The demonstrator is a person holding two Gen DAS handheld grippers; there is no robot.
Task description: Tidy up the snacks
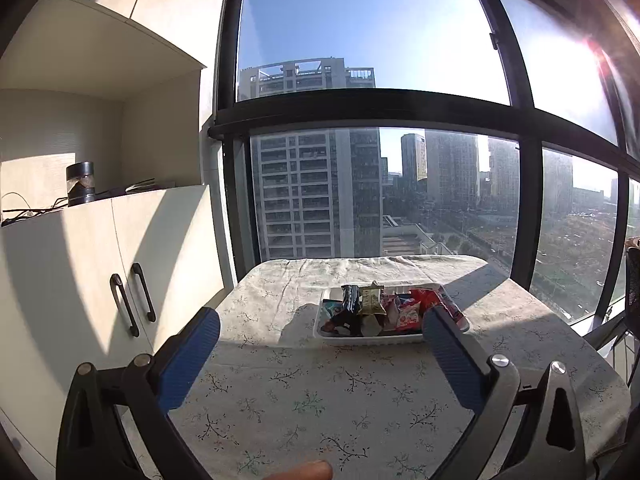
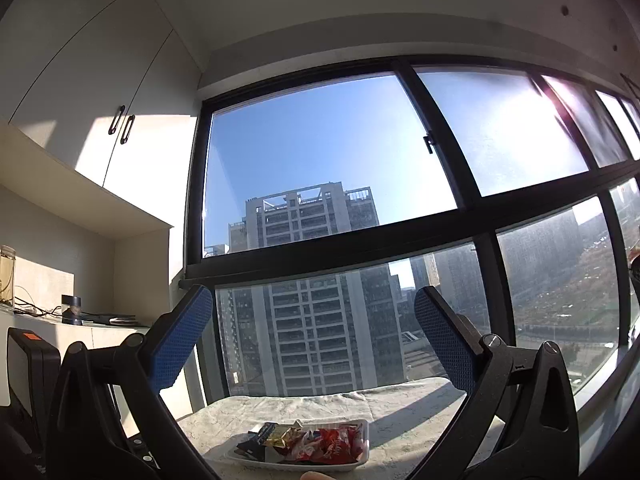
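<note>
Left wrist view:
- Left tongs (image 1: 322, 328): spread wide, nothing between the blue pads (image 1: 188, 360), held above the near part of the table (image 1: 280, 400).
- One white tray (image 1: 400, 339) on the floral tablecloth, past the fingertips, nearer the right-hand pad than the left.
- Tray contents: heaped wrapped snacks (image 1: 384, 310); one dark packet (image 1: 351, 300) and one gold-green packet (image 1: 370, 300) standing up at the left, red and white wrappers (image 1: 420, 306) at the right. Exact count not readable; pieces overlap.
- Open cloth on all sides of the tray; widest bare area between tray and camera.
- Far table edge close to the window (image 1: 360, 200); left edge beside one cabinet (image 1: 100, 260) with two door handles.
- One dark jar (image 1: 81, 182) and loose cables on the cabinet top.

Right wrist view:
- Right tongs (image 2: 312, 316): spread wide, empty, raised and aimed mostly at the window (image 2: 320, 180).
- Same tray (image 2: 360, 452) low in frame, below and between the fingers, well apart from them.
- Contents again visible: dark packet (image 2: 256, 442) and gold packet (image 2: 282, 437) at the left, red wrappers (image 2: 336, 446) at the right.
- Bare sunlit cloth beyond the tray up to the far edge under the glass.
- Left side: cabinet (image 2: 60, 332) carrying one dark jar (image 2: 72, 310) and one clear container (image 2: 7, 276).
</note>
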